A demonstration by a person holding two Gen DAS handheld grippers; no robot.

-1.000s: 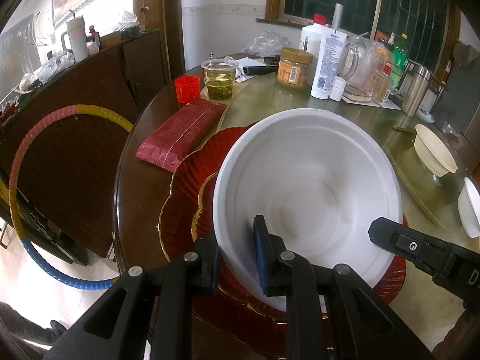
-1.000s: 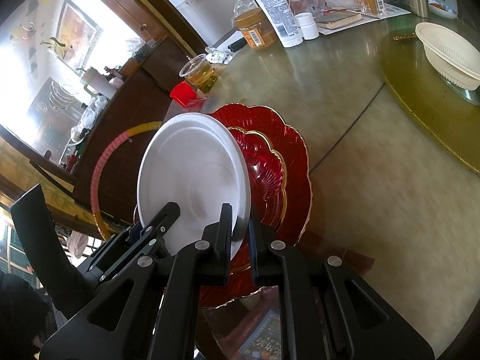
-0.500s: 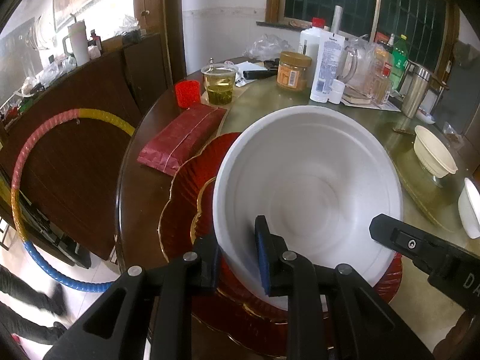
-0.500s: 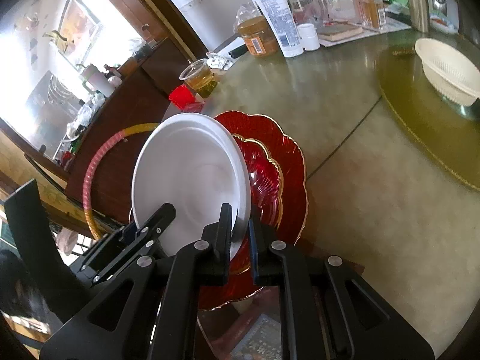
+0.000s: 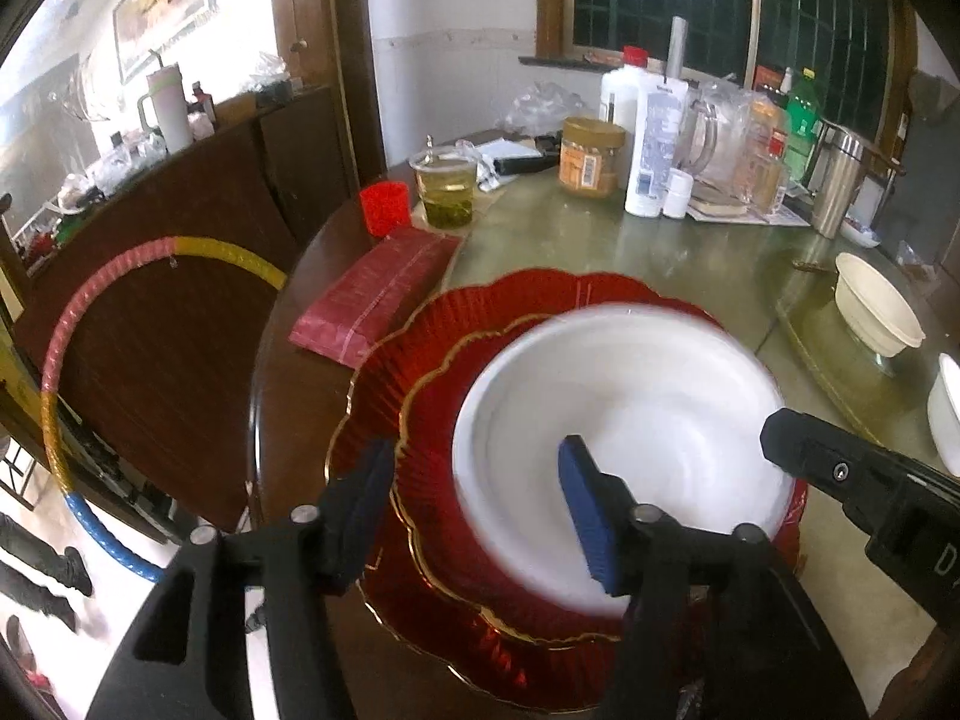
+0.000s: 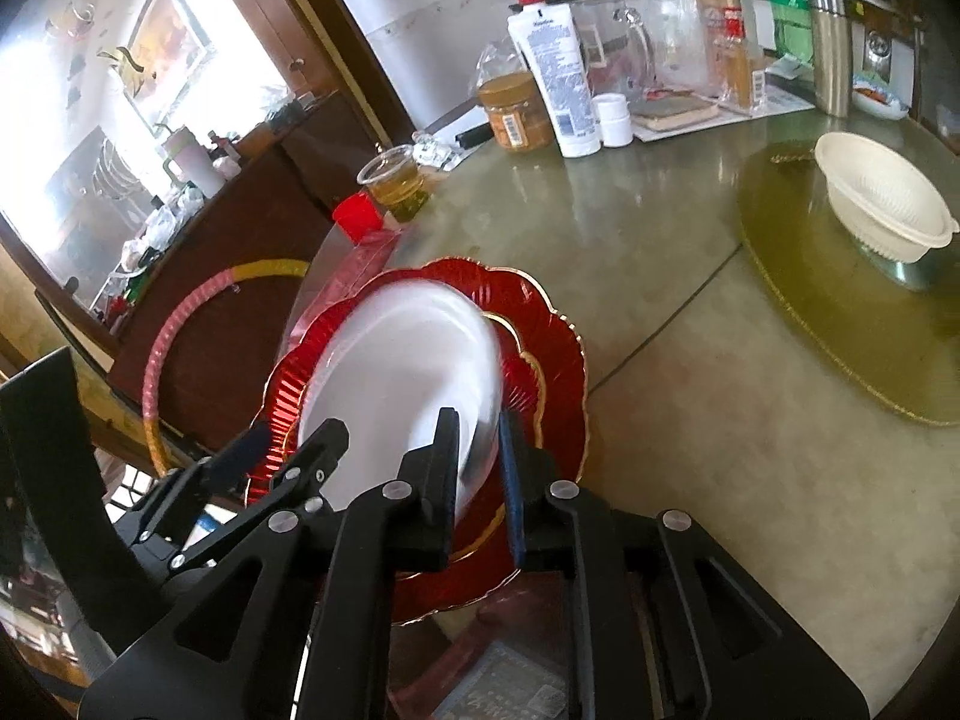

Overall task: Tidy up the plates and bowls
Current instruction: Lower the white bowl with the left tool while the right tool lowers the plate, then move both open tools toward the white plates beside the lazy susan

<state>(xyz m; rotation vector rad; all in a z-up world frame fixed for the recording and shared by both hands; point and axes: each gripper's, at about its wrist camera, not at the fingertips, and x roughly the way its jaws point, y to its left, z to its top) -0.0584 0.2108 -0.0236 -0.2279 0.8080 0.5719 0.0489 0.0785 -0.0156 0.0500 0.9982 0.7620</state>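
On the red plates [image 5: 420, 372] a blurred white bowl [image 5: 630, 420] (tilted), right tongs [image 6: 480, 450] pinching its rim, left tongs [image 5: 474, 480] spread.

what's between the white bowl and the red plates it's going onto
Nothing visible. The white bowl sits blurred over the smaller red plate, which lies on the larger red plate. The left tool is open around its rim; the right tool straddles the rim, grip unclear.

Glossy ribbed red plates [image 5: 414, 372], matt white bowl [image 5: 636, 402]
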